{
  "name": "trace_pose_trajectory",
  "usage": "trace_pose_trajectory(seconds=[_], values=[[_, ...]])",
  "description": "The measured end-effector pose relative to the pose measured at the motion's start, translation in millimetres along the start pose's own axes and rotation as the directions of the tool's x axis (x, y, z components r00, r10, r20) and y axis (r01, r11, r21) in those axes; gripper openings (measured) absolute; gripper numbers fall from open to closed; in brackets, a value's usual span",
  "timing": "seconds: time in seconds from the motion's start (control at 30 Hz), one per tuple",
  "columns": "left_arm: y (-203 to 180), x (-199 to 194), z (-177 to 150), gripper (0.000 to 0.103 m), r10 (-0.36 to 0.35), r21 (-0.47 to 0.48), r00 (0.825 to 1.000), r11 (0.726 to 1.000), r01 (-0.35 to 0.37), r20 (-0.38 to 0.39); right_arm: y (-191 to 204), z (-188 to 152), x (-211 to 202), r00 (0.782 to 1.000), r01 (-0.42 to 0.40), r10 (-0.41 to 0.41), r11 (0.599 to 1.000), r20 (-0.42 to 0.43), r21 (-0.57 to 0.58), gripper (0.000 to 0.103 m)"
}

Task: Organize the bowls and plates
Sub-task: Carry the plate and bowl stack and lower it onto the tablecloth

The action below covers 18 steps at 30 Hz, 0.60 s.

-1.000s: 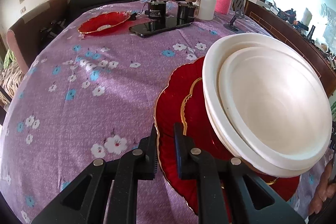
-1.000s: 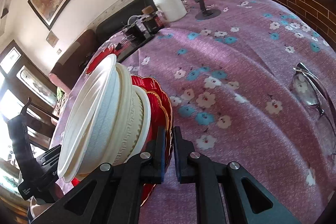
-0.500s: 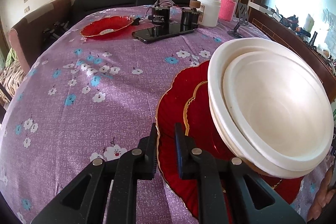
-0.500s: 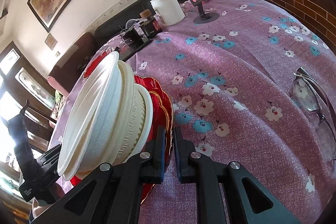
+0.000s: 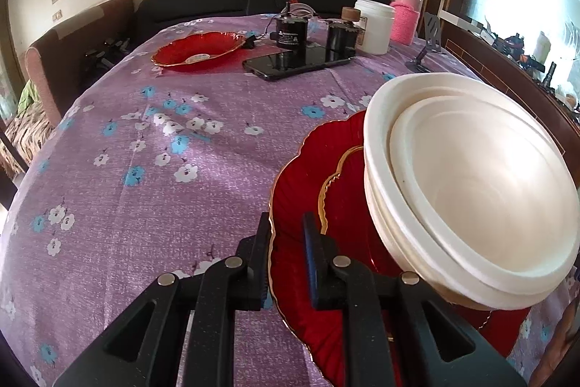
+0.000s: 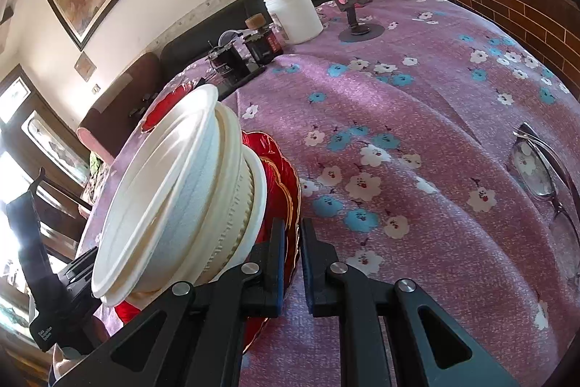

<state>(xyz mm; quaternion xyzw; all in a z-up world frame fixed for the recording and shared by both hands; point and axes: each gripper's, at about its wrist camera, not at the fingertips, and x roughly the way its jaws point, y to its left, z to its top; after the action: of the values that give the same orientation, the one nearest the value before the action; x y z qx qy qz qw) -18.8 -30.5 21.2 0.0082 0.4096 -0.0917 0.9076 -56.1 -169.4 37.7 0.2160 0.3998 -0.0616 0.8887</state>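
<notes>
The left gripper [image 5: 286,234] and the right gripper [image 6: 291,242] each pinch an opposite rim of the red scalloped plates [image 5: 301,205], fingers pressed onto the gilt edge. White nested bowls [image 5: 471,191] ride on the plates, the whole stack held just above the counter [image 5: 145,169] and tilted. It looks heavy for such thin grips; the glassy plates are stiff, slick and breakable, and the light bowls could slide. Best hold stays at the rims, level on both sides. A second red dish [image 5: 197,51] waits well apart
</notes>
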Motion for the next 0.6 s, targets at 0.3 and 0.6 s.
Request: trace_pose_trajectory(seconds=[0.3,0.6], values=[[1.5,-0.5,-1.3,0.015,-0.01,-0.004,1.0,1.0,0.01,0.007,-0.3,-0.2,0.9,1.0,0.001,-0.001,1.0,-0.001,0.004,0.011],[1.8,-2.1,-2.0,0.017,-0.005,-0.002,1.0,1.0,0.005,0.009,0.5,-0.9,1.5,1.0,0.011,-0.011,1.0,-0.001,0.002,0.011]])
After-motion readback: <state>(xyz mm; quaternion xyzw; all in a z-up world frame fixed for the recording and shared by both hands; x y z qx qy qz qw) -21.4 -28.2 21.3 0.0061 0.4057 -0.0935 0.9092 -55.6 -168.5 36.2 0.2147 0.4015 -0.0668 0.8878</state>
